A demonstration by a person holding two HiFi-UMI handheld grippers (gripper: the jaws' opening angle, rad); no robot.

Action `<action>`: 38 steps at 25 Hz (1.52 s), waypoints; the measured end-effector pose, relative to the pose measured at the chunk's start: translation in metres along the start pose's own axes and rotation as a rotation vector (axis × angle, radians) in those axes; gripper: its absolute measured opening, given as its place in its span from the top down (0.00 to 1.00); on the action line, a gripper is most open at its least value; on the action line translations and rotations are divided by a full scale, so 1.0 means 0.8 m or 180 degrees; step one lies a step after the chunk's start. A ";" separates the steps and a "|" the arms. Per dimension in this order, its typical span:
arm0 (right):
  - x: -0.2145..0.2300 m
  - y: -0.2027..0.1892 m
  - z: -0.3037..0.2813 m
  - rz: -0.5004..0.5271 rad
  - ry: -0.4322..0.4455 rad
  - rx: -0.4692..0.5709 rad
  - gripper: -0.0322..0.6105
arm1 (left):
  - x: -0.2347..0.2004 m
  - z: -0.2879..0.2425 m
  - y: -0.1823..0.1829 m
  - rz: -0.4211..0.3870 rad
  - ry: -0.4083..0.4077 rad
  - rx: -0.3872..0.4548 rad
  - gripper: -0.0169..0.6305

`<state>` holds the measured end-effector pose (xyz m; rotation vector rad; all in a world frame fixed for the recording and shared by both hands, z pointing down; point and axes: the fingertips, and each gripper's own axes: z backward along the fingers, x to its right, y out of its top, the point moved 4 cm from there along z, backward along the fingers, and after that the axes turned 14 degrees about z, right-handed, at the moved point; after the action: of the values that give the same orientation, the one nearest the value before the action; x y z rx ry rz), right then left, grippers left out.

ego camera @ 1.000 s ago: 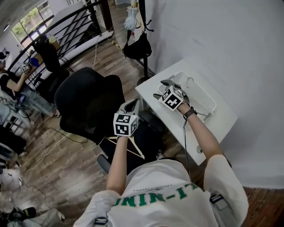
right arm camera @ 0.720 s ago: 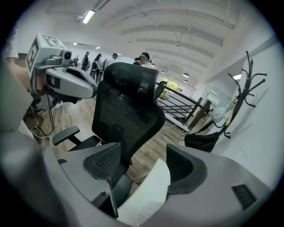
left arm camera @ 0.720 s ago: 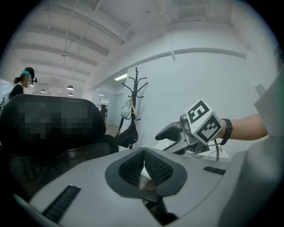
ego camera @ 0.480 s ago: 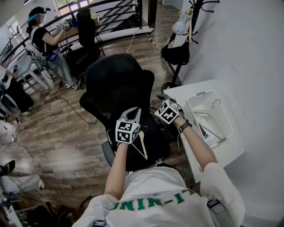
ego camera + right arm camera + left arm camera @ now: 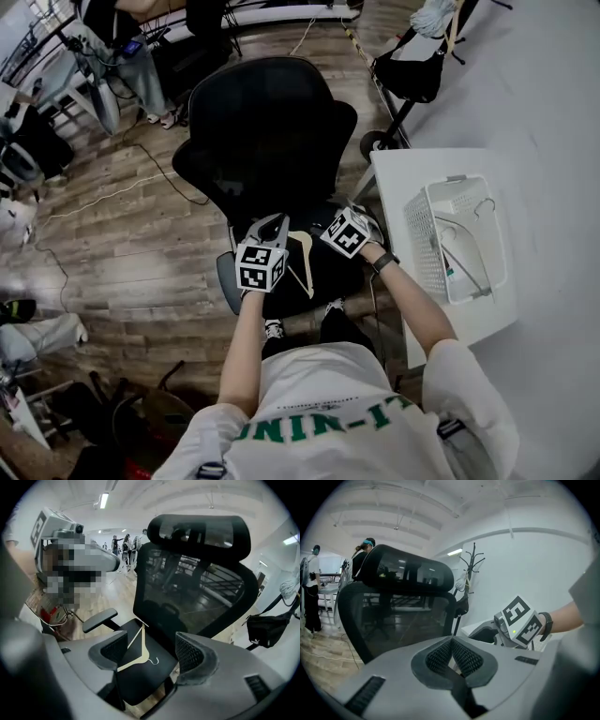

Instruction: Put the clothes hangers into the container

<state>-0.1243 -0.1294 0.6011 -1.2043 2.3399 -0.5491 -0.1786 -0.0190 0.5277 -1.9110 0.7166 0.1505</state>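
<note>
Container (image 5: 427,246) on bench (image 5: 394,183) already holds hangers (image 5: 461,261). One hanger (image 5: 137,654) remains on chair (image 5: 272,122). Right gripper (image 5: 152,651) fingers wide above it; left gripper (image 5: 451,641) fingers closed, empty.

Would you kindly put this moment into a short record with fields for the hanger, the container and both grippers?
wooden hanger: lying flat on the chair seat, nothing gripping it
container: white basket on the table, hangers inside
left gripper: jaws together, nothing between them
right gripper: jaws apart, aimed at the wooden hanger, not touching it
</note>
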 end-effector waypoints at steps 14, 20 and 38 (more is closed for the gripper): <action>-0.115 -0.153 -0.241 -0.0798 0.0630 -0.0149 0.45 | -0.129 -0.088 -0.201 0.0501 0.0268 -0.0379 0.95; -0.144 -0.237 -0.355 -0.1472 0.0628 -0.0473 0.47 | -0.176 -0.133 -0.287 0.0763 0.0416 -0.0393 0.95; -0.166 -0.321 -0.439 -0.2853 -0.0027 -0.0794 0.74 | -0.230 -0.147 -0.341 0.0967 0.0539 -0.0503 0.95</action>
<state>-0.0834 -0.1080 1.0540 -2.3663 1.7870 -0.5164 -0.2053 0.0310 0.8727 -1.9702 1.1382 0.2430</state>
